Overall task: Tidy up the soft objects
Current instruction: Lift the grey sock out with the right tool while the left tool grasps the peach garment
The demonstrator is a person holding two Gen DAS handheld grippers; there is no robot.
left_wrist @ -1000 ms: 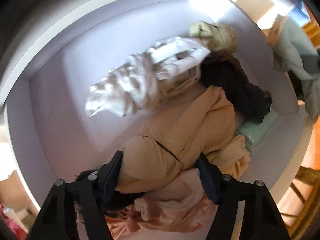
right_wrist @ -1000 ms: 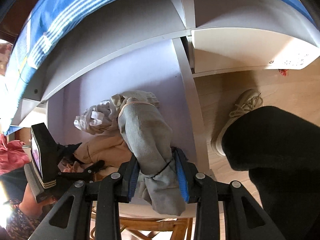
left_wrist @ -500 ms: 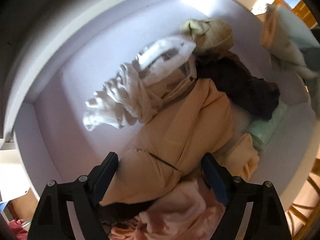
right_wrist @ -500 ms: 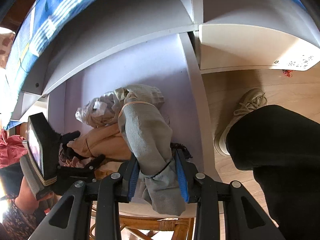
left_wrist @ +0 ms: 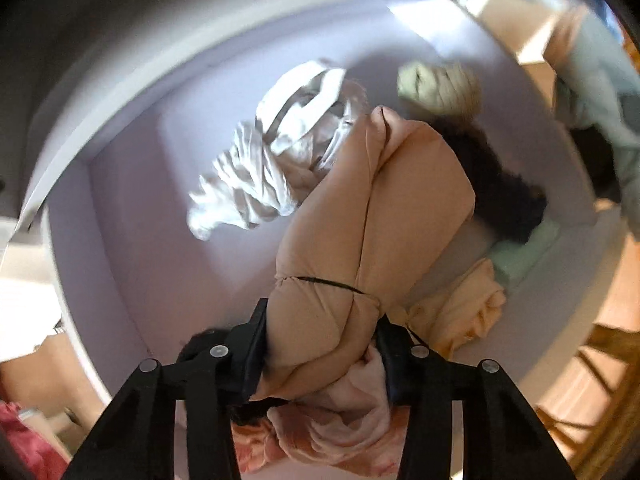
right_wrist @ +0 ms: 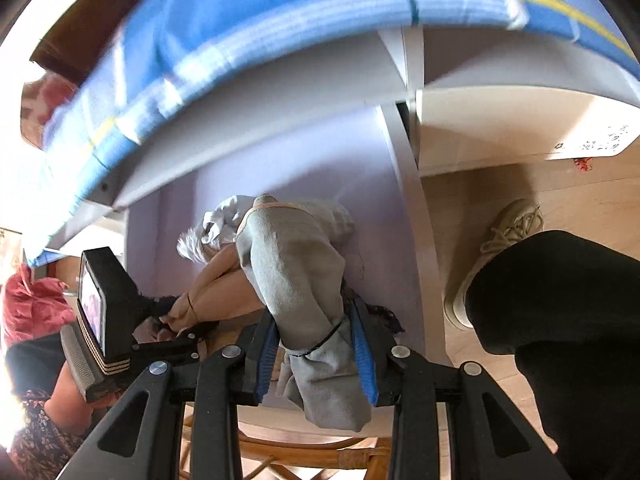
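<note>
Left tool (left_wrist: pixel 320 354) is now clamping the peach bundle (left_wrist: pixel 372 216) it was straddling; right tool (right_wrist: pixel 316 354) is still gripping the grey bundle (right_wrist: pixel 296 272), so both are ready for placing.

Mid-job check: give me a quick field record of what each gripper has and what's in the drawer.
left gripper: shut on peach bundle, tied with a black band
right gripper: shut on grey bundle, also banded
container: lilac drawer, open
loose in drawer: white striped garment, cream roll, dark garment, mint item, pale yellow cloth, pink cloth
nearby: blue plaid fabric; shoe on floor
</note>
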